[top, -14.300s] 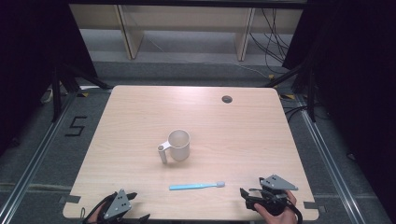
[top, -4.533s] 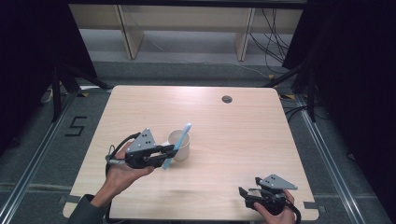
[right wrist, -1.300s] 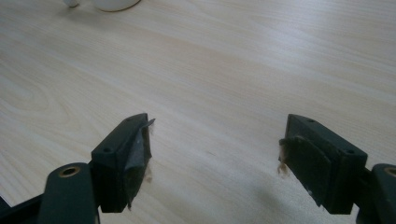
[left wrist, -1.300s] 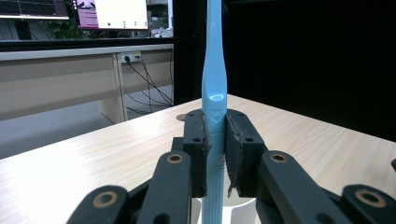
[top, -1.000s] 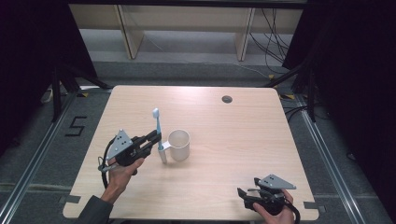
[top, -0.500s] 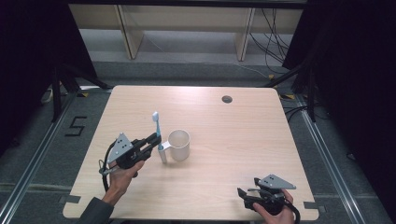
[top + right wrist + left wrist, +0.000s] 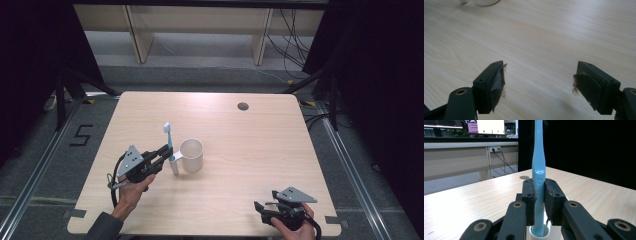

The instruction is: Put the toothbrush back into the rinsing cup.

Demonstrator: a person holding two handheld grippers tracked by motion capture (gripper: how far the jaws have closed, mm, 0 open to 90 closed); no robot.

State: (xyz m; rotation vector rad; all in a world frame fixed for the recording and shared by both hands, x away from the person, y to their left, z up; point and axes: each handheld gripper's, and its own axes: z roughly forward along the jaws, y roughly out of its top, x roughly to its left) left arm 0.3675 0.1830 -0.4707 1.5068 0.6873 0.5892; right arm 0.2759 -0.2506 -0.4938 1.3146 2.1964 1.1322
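Note:
A light blue toothbrush (image 7: 168, 136) stands upright with my left gripper (image 7: 167, 151) shut on its handle, just left of a white mug (image 7: 192, 156) at mid table. In the left gripper view the pads (image 7: 550, 202) press on the toothbrush (image 7: 538, 167) from both sides, and its lower end sits inside a white tube (image 7: 534, 235) at the mug's side. My right gripper (image 7: 260, 212) rests at the table's front right edge, held in a hand. Its jaws stand wide apart over bare wood in the right gripper view (image 7: 539, 82), with nothing between them.
The wooden table (image 7: 260, 150) has a round cable hole (image 7: 243, 106) near its far edge. The mug's base (image 7: 485, 2) shows far ahead of the right gripper. Pale shelving and cables stand beyond the table, and dark curtains hang on both sides.
The toothbrush in my left gripper has sunk a little next to the mug. The right gripper has not moved.

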